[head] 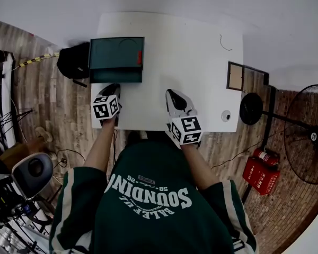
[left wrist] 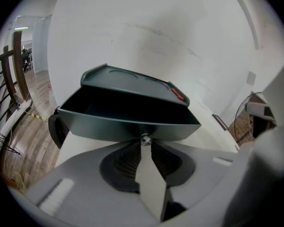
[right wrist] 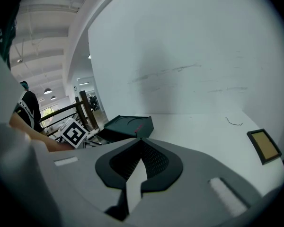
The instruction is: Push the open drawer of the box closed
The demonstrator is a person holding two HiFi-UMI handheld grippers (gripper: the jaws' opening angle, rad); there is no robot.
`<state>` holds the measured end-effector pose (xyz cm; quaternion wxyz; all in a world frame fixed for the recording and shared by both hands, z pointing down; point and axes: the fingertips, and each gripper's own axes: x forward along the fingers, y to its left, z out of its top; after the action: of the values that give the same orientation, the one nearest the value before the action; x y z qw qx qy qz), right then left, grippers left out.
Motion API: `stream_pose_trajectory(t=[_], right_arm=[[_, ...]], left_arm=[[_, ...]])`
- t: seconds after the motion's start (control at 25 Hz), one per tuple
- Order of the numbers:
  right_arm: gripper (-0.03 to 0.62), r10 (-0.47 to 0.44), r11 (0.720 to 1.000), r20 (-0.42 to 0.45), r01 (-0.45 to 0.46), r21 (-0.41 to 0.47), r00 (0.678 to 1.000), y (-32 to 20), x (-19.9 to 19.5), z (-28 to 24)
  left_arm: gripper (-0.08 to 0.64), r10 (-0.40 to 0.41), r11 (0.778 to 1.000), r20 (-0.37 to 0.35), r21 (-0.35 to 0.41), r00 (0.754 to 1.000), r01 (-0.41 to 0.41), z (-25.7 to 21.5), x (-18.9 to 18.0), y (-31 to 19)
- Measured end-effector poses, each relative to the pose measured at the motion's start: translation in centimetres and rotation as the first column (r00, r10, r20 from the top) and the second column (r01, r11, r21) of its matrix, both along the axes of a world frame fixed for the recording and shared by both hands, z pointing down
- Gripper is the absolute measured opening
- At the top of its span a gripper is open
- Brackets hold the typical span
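Head view, looking steeply down: a person in a dark green sweatshirt stands at the near edge of a white table, holding a two-jaw gripper in each hand.

A dark green box sits at the upper left of the table. It has a small red tab on its right side. Its drawer is pulled out toward the person and stands open (the left gripper view shows the inside dark, its contents unreadable).

The left gripper reaches up from the lower left, its tips right at the drawer's front edge. In the left gripper view the drawer front fills the middle of the frame. The left gripper's jaws narrow to a point and pinch a small metal knob at the centre of that front.

The right gripper hangs over bare table at centre frame, to the right of the box and apart from it. In its own view the right gripper's jaws are pressed together with nothing between them. There the box appears at centre left, past the tips.

A small brown-framed board lies at the table's right edge. A black bag hangs just left of the box. On the wooden floor at far right stand a fan and a red extinguisher case.
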<state>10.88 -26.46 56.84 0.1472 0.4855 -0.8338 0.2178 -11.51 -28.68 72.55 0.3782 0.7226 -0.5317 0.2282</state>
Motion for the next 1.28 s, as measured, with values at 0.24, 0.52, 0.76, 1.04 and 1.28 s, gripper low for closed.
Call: stream_pose_trajectory(t=[0.24,0.52,0.76,1.04,1.28], right_arm=[[0.002,0.015,1.000,-0.003,-0.015,-0.014,1.000,-0.3,0.5,0.6],[0.002,0.029,0.999,-0.007,-0.029,-0.020,1.000,-0.8,0.8,1.0],[0.001,0.042,0.999,-0.012,-0.042,-0.018,0.999,-0.2,1.7,0.6],[0.002,0.057,0.998,-0.014,-0.057,-0.018,0.998,-0.5,2.7,0.4],[0.002,0.068,0.998,-0.016,-0.068,-0.013,0.998,-0.7,3.0,0.5]], left_arm=[[0.123,-0.008,1.000,-0.013,-0.004,1.000,0.008,0.3,-0.2,-1.8],[0.124,-0.023,1.000,-0.029,-0.005,0.999,0.023,0.5,-0.4,-4.1],[0.124,-0.038,0.999,-0.039,0.005,0.999,0.038,-0.1,-0.3,-5.2],[0.124,-0.048,0.999,-0.052,0.007,0.997,0.049,-0.2,-0.2,-6.8],[0.124,-0.022,1.000,-0.048,-0.003,0.999,0.021,0.2,0.1,-7.0]])
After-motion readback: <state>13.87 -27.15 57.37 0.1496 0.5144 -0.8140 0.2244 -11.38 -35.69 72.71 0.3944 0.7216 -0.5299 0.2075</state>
